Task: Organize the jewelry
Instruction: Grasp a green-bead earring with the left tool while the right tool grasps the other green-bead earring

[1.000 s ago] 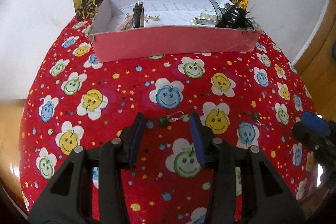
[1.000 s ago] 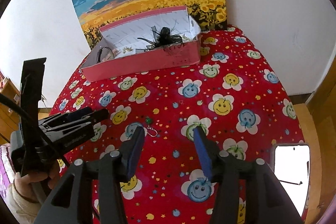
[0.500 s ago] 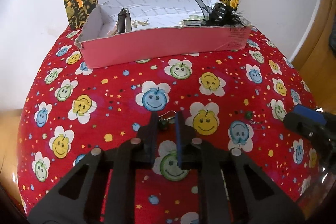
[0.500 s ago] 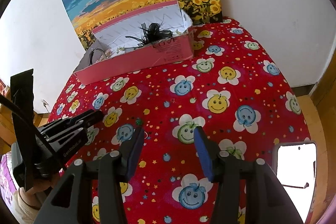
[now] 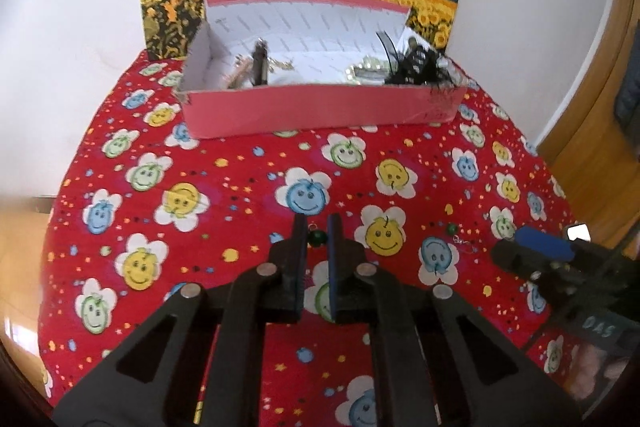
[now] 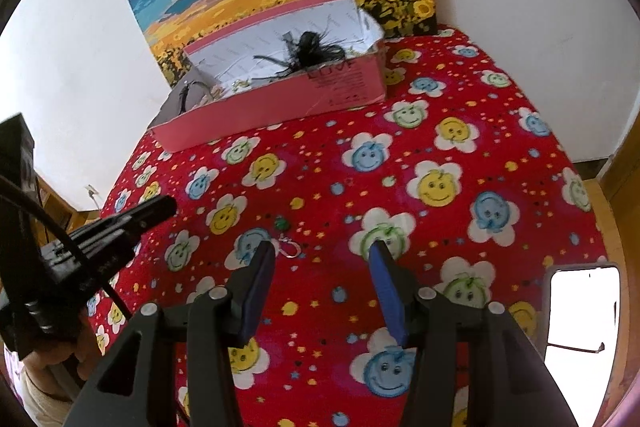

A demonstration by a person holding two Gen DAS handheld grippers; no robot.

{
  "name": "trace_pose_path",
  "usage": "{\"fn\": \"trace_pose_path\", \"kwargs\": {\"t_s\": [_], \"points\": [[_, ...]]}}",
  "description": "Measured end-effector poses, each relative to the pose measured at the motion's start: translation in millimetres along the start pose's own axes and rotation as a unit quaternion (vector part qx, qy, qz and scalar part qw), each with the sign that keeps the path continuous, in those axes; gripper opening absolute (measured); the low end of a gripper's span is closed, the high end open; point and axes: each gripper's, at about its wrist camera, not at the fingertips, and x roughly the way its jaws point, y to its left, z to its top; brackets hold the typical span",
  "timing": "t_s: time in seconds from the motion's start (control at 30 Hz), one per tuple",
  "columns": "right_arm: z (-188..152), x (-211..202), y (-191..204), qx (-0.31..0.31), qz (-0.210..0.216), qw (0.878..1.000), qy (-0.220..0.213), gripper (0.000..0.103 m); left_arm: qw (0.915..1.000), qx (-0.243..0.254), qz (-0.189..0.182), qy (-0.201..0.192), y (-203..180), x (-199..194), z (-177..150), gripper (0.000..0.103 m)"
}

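- Spreading across the whole scene is a red smiley-flower cloth (image 5: 224, 195), soft enough that small pieces sink a little into it.
- At the far edge stands a pink cardboard box (image 5: 320, 107), open-topped, with a black feathered hairpiece (image 5: 420, 67) at its right end and a dark clip with chains at its left; likely the place the loose pieces go.
- Nearer, the left gripper (image 5: 316, 227) has just closed its jaws on a green-bead earring (image 5: 318, 238); the bead sits between the pads, hook poking out beyond.
- The right gripper (image 6: 322, 251) hovers half open and empty above the cloth.
- A second green-bead earring (image 6: 286, 237) lies on the cloth just beyond its left pad, bead far, wire hook near.
- Both earrings look very light and hard; the thin wire hook probably bends easily, so pinching at the round bead seems safer, though it may slip.
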Motion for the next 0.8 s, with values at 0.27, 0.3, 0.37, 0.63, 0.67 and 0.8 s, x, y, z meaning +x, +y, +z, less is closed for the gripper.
{"fn": "trace_pose_path", "kwargs": {"t_s": [0.27,0.3,0.37,0.63,0.67,0.8], "points": [[1,16,20,-0.019,0.009,1.0,0.009,0.052,0.9995,-0.025,0.002,-0.018,20,-16,4,0.001],[2,19,21,-0.021,0.008,1.0,0.01,0.052,0.9995,-0.027,0.003,-0.018,22,-17,5,0.001],[5,24,21,-0.017,0.007,1.0,0.006,0.052,0.9993,-0.032,0.004,-0.02,27,-19,4,0.001],[10,34,28,-0.038,-0.021,0.999,0.002,0.042,0.9983,-0.052,0.004,-0.024,42,-22,1,0.001],[10,35,32,-0.049,-0.029,0.998,0.0,0.042,0.9983,-0.053,0.003,-0.025,43,-22,1,0.001],[7,40,43,-0.082,-0.064,0.995,-0.008,0.035,0.9982,-0.054,0.002,-0.025,44,-23,0,0.001]]}}
